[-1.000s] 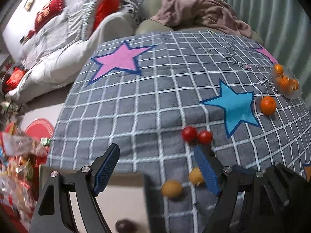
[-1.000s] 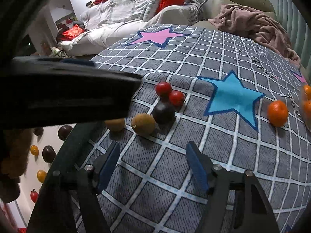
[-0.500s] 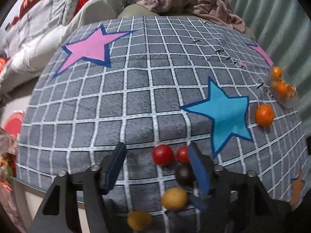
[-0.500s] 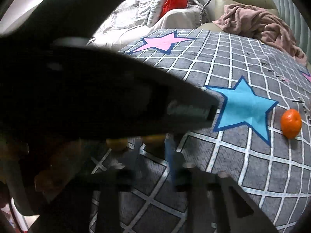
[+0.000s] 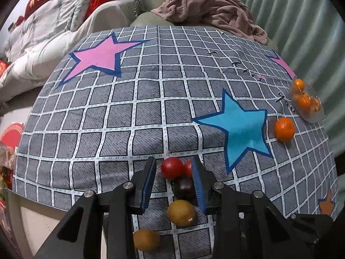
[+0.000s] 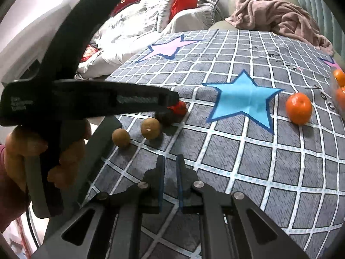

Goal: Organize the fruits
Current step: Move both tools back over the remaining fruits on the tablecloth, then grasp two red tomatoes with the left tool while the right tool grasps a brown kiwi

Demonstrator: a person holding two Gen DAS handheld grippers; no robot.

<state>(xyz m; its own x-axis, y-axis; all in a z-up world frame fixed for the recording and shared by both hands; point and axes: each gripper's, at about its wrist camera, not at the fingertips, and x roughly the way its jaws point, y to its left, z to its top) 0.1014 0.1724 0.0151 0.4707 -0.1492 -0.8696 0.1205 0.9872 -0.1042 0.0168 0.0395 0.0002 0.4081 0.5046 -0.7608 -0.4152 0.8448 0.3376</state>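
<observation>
The left gripper (image 5: 173,172) hangs over the near edge of the cloth (image 5: 133,112) with its jaws apart, holding nothing; between the fingers lie one red tomato (image 5: 171,168) and one dark fruit (image 5: 183,186), with a second tomato (image 5: 188,168) half hidden behind the right finger. Two yellow-brown fruits (image 5: 181,212) sit nearer the camera, the other (image 5: 146,240) at the cloth's edge. One loose orange (image 5: 284,129) rests beside the blue star (image 5: 239,127); a clear bag (image 5: 307,101) holds at least three more. The right gripper (image 6: 170,168) is nearly closed on nothing, above bare cloth. Black script on the cloth and white print on the left tool are too small to read.
</observation>
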